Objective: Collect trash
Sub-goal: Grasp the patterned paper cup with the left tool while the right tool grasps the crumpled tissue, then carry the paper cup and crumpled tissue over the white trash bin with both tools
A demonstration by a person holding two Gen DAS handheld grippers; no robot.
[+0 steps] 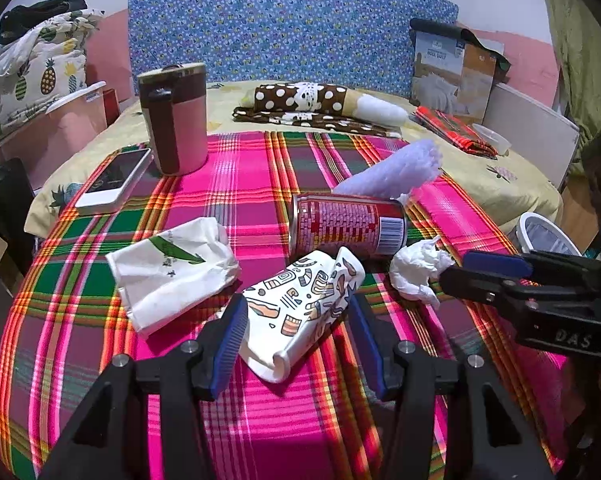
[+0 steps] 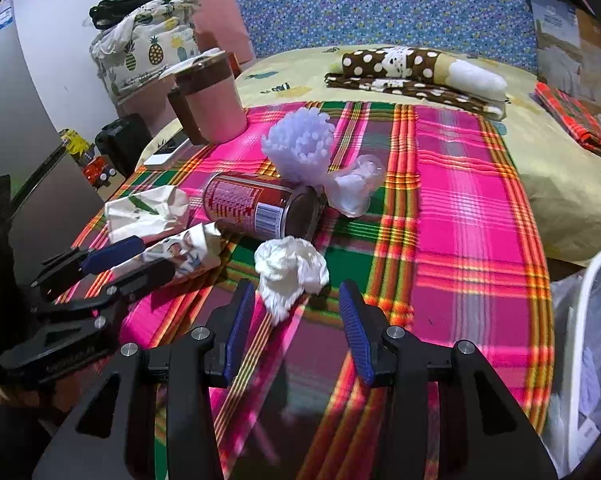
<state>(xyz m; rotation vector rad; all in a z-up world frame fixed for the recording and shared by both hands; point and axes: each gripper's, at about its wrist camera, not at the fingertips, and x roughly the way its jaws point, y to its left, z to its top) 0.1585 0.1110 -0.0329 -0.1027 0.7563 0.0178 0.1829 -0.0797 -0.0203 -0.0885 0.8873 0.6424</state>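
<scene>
A: Why is the left gripper [image 1: 296,332] sitting so low over the plaid cloth [image 1: 260,168] on the bed?

B: It is straddling the patterned cup [image 1: 304,308], which is lying crushed on its side. The jaws are standing apart, one on each side of the cup, not yet pressing on it.

A: And the right gripper [image 2: 296,320]?

B: It is lining up on the tissue [image 2: 290,270], a crumpled wad just in front of the can [image 2: 256,208]. Its jaws are released too; the tissue is lying just ahead of the tips, not between them.

A: Why both at once?

B: Probably so that two pieces go in one trip. The bin [image 2: 592,320] is waiting at the bed's right edge, near the right gripper.

A: What else is lying there?

B: A paper bag [image 1: 172,268] is left of the cup, and a bundle of straws [image 2: 300,148] is behind the can. The mug [image 1: 176,116] and phone [image 1: 116,180] are sitting well apart, likely not trash.
</scene>
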